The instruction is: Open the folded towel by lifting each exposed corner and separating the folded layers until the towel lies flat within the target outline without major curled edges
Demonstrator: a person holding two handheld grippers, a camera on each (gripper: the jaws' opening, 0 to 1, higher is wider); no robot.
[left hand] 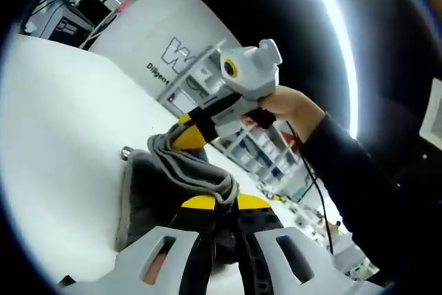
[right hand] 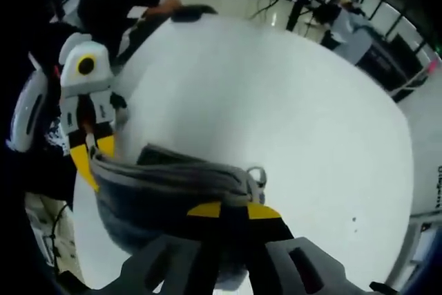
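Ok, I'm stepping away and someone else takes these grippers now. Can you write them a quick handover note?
Left gripper: shut on the near edge of the folded grey terry towel.
Right gripper: shut on the opposite edge of the same towel.
Towel: bunched and still folded, lifted between the two grippers above the round white table. A hanging loop shows at one corner.
Done: both edges gripped.
Left: separate the layers and lay the towel flat, edges uncurled.

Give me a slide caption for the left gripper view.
Both grippers, left and right, pinch the grey towel above the white table.
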